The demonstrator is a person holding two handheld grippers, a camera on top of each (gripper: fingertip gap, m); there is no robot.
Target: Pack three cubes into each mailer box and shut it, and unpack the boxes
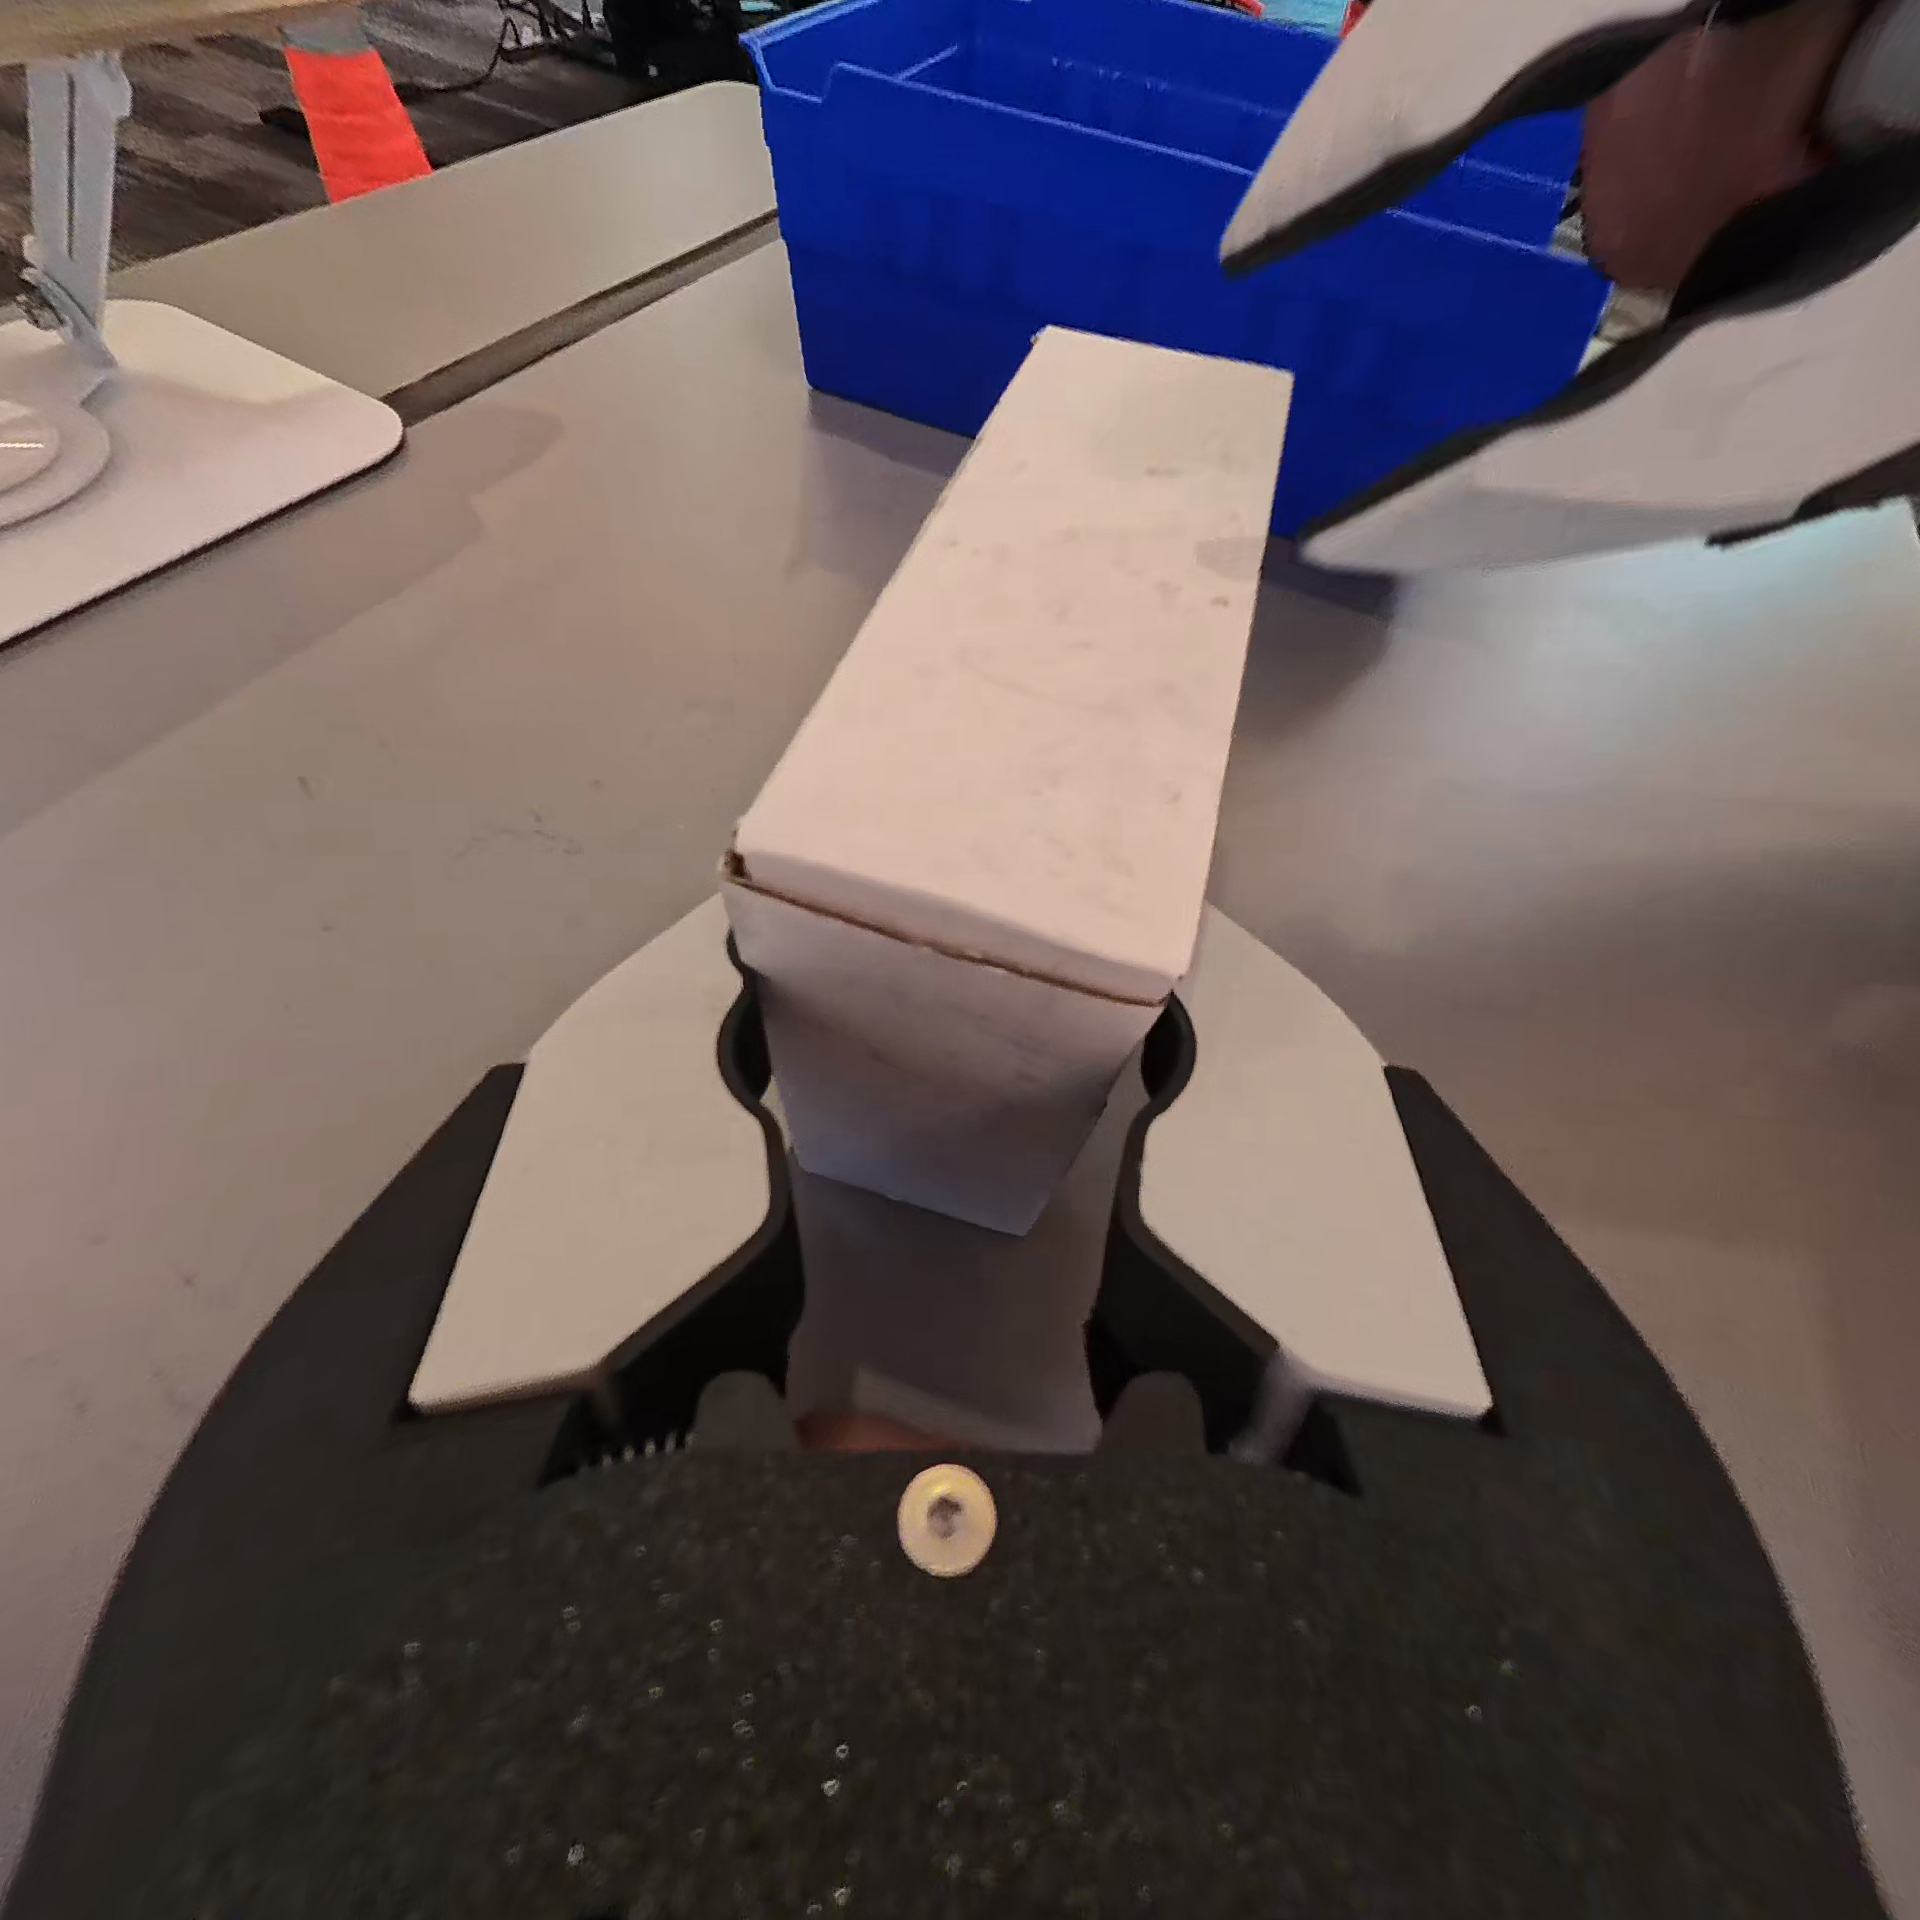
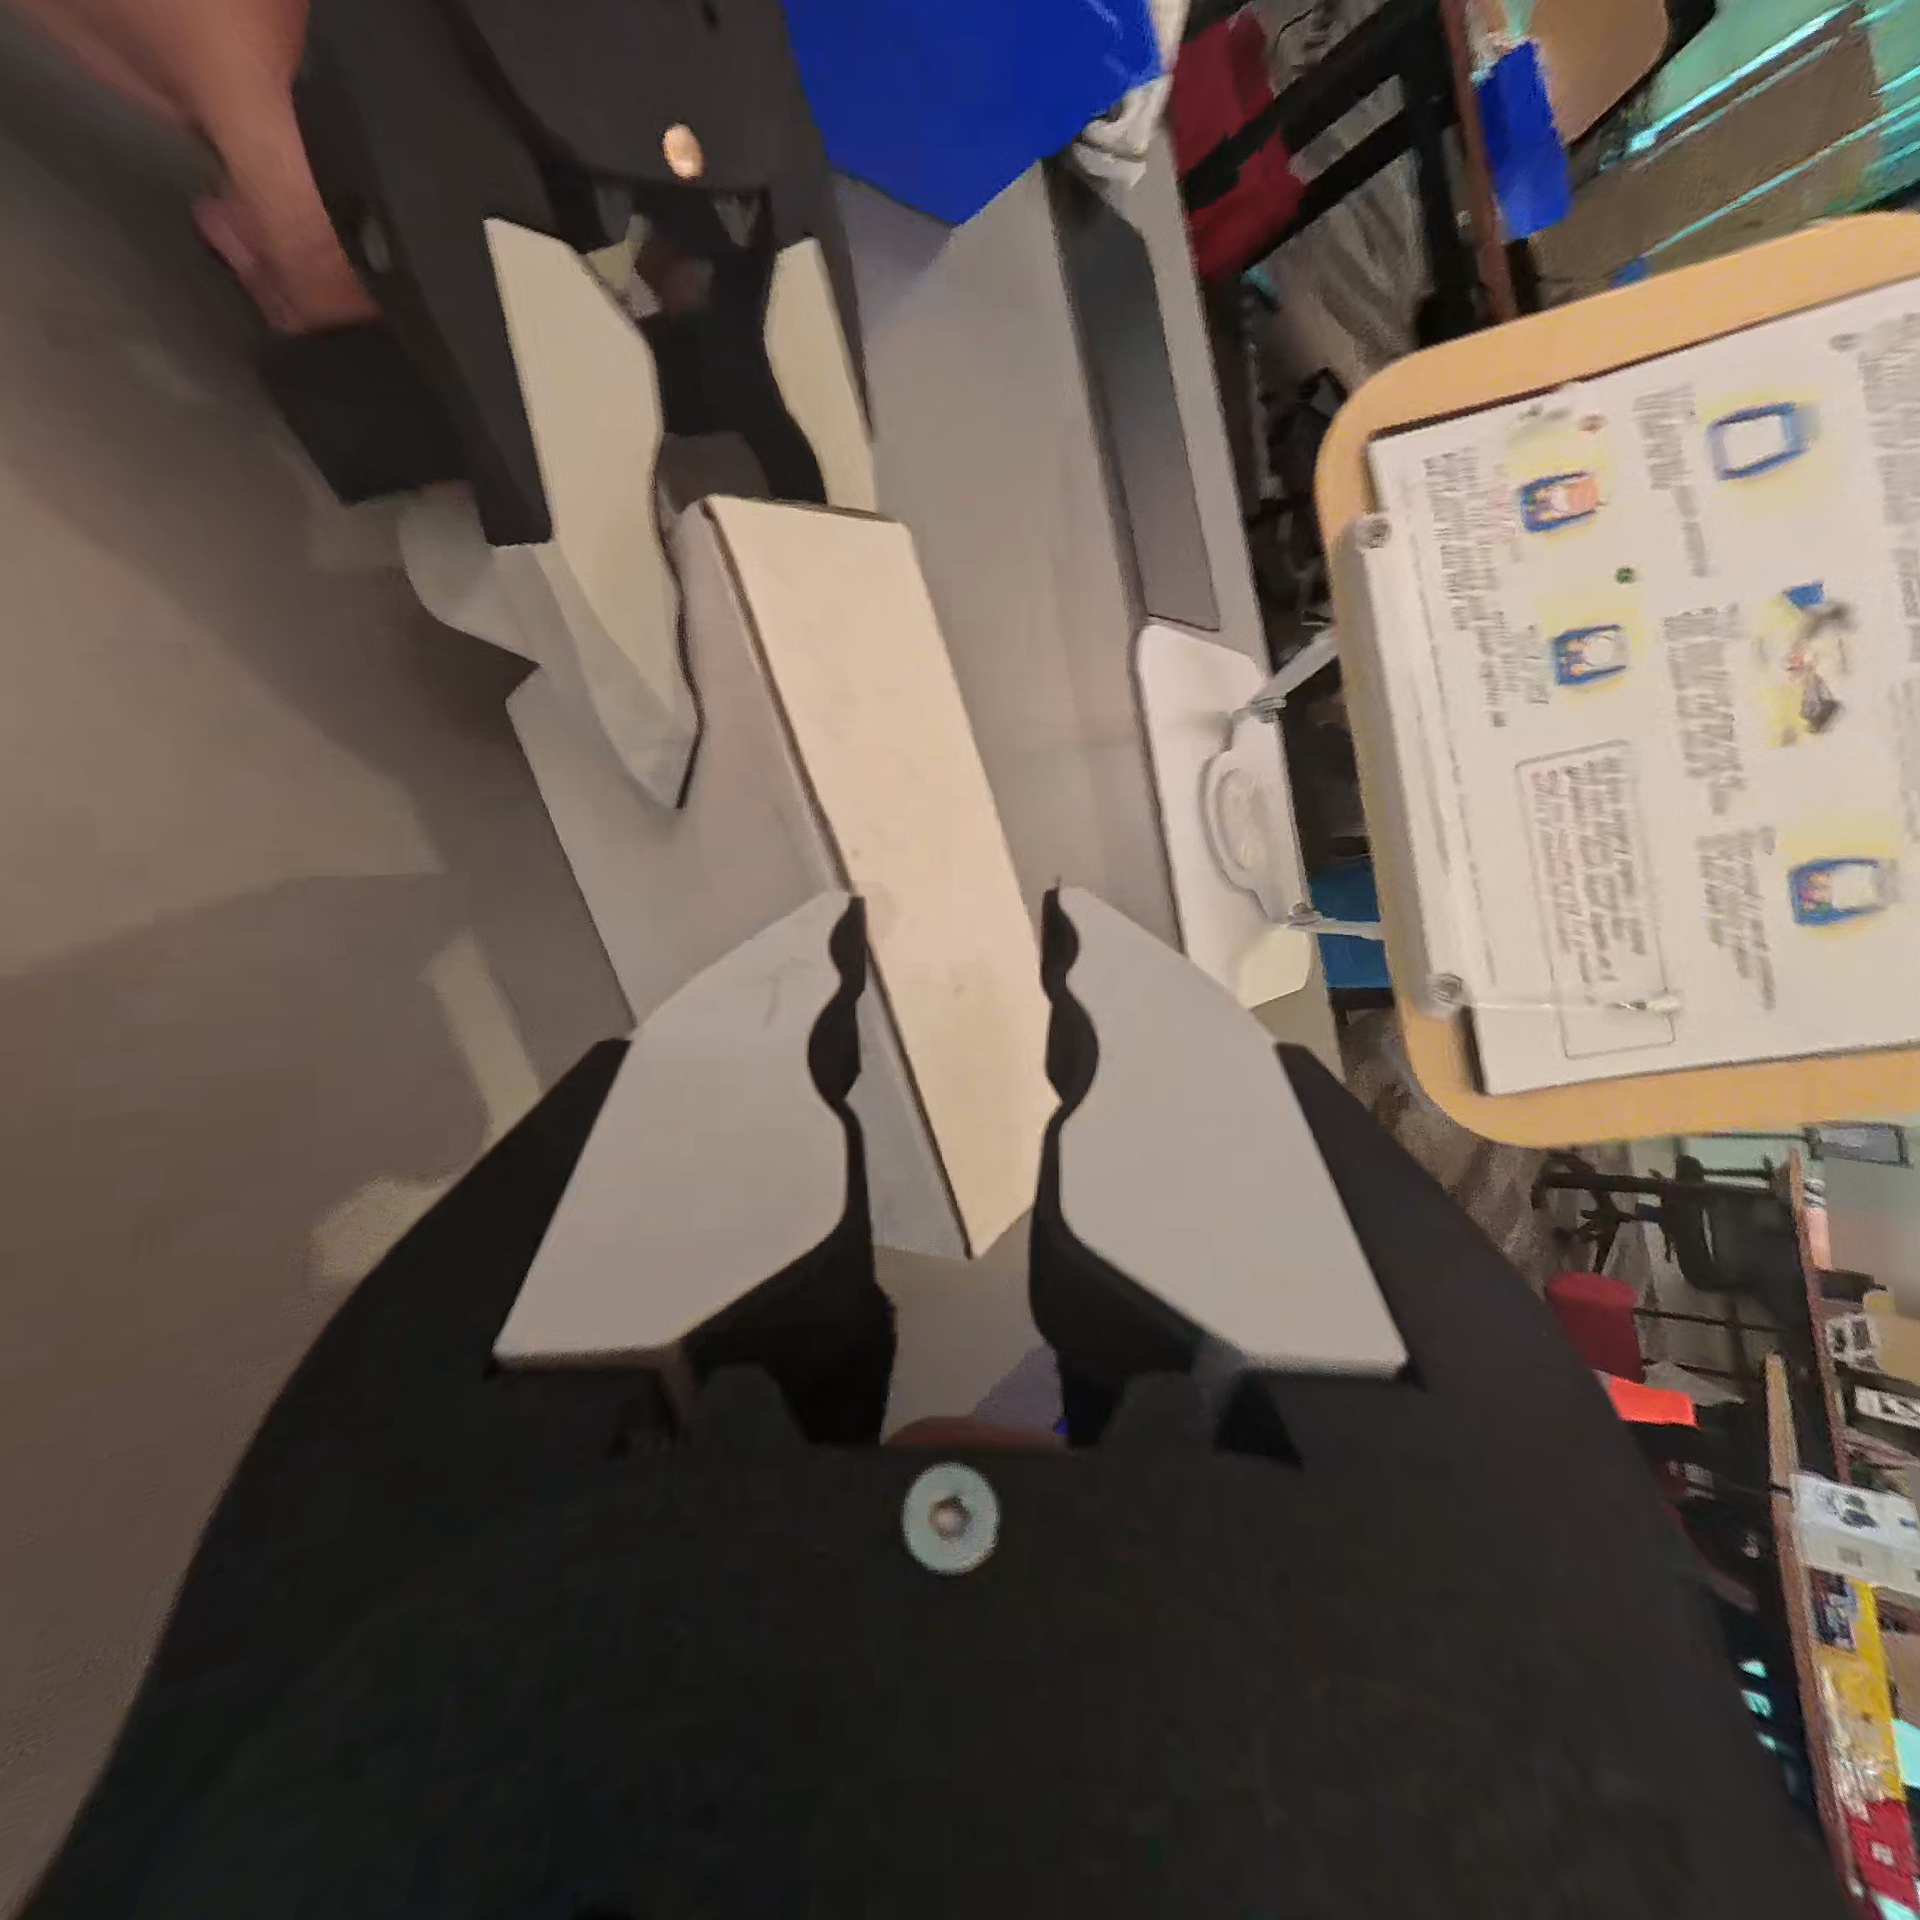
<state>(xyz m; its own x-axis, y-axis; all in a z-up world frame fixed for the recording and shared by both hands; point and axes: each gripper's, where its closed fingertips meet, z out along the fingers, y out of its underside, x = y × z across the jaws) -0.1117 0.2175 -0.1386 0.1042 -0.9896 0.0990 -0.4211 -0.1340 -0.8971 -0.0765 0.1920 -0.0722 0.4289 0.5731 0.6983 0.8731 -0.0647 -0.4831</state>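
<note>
A long white mailer box (image 1: 1049, 665) with its lid shut lies lengthwise on the grey table (image 1: 416, 831). My left gripper (image 1: 956, 935) is shut on the box's near end, one finger on each long side. My right gripper (image 1: 1268, 400) hovers open and empty to the right of the box's far end, apart from it. In the right wrist view the box (image 2: 883, 748) runs away between the open right gripper (image 2: 954, 899) fingers, below them. The left gripper's finger (image 2: 592, 540) clamps the far end there. No cubes are in sight.
A blue plastic bin (image 1: 1039, 208) stands just behind the box and also shows in the right wrist view (image 2: 966, 94). A white stand base (image 1: 187, 436) sits at the left. A board with a printed sheet (image 2: 1662, 675) and cluttered shelves lie beyond the table.
</note>
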